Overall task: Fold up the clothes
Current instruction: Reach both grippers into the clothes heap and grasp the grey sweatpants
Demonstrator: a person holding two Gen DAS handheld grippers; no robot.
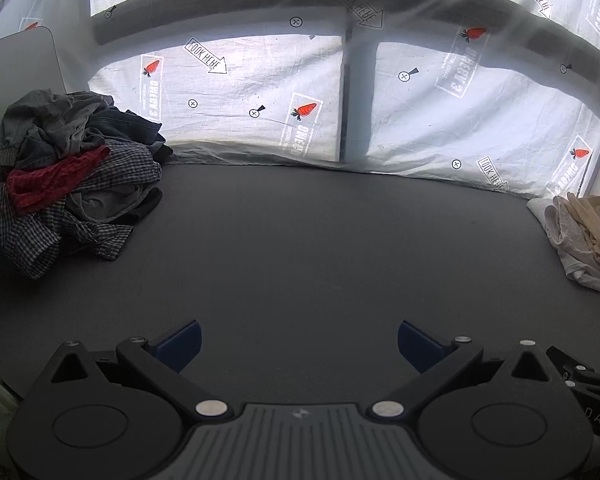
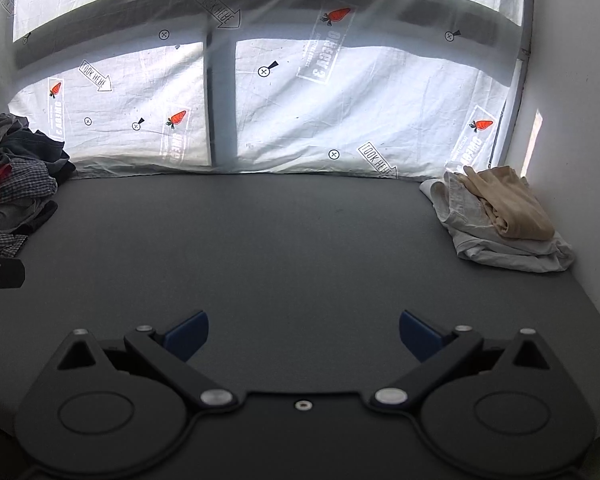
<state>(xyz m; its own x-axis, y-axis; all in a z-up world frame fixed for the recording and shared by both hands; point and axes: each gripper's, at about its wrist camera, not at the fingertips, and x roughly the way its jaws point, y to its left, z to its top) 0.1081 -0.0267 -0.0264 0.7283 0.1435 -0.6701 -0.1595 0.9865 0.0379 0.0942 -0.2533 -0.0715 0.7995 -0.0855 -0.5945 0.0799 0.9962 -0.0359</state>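
Both tools are wide open and hold nothing above the bare grey table (image 1: 300,248). The heap of unfolded clothes (image 1: 72,176) lies ahead and to the left of the left tool (image 1: 299,344), which is nearer to it. The right tool (image 2: 303,334) has the folded pile (image 2: 500,216) ahead on its right.

Unfolded clothes (image 1: 68,176), dark, checked and red, heaped at the table's (image 1: 300,248) far left; folded pale stack (image 2: 500,220) at its far right.
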